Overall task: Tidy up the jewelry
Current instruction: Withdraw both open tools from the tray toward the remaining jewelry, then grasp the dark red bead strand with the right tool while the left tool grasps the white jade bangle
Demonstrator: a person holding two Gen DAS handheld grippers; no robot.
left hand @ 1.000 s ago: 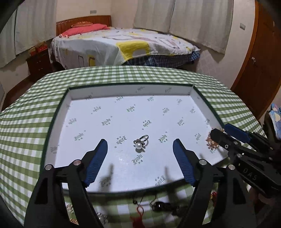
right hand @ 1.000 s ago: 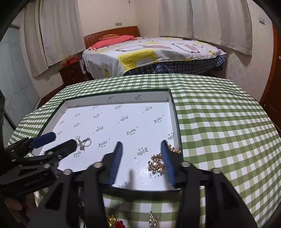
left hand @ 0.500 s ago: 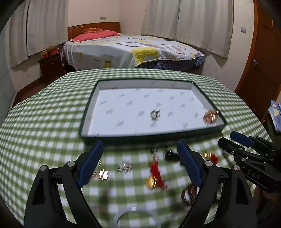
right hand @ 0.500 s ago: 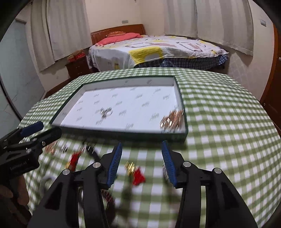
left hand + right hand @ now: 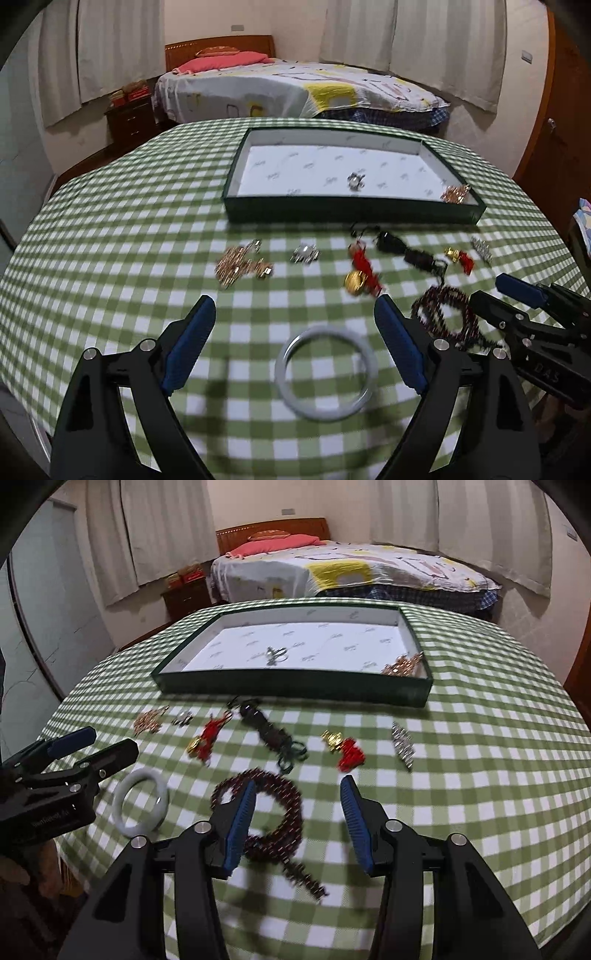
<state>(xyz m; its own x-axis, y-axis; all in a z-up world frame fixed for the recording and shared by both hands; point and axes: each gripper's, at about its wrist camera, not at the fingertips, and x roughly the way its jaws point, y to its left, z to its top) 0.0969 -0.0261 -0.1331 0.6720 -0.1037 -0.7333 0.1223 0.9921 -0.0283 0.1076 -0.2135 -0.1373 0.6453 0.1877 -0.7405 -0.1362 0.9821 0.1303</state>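
Observation:
A dark green tray [image 5: 354, 214] [image 5: 295, 686] with white lining holds a pearl ring [image 5: 355, 181] [image 5: 275, 655] and a gold chain [image 5: 456, 192] [image 5: 402, 666]. Loose jewelry lies on the checked cloth in front: a white bangle [image 5: 327, 371] [image 5: 140, 803], dark red beads [image 5: 266, 812] [image 5: 448, 319], red tassel charms [image 5: 364, 273] [image 5: 347, 751], a gold piece [image 5: 240, 264] and a silver clip [image 5: 402, 746]. My left gripper [image 5: 295, 332] is open above the bangle. My right gripper [image 5: 297, 812] is open above the beads.
The round table [image 5: 110, 258] has a green checked cloth; its edge curves close on both sides. A dark cord bracelet [image 5: 269, 733] lies near the tray's front wall. A bed [image 5: 295, 88] and a wooden door [image 5: 554, 110] stand beyond.
Both grippers have pulled back and up from the tray toward the table's near side. The loose jewelry in front of the tray has come into view. Both stay open.

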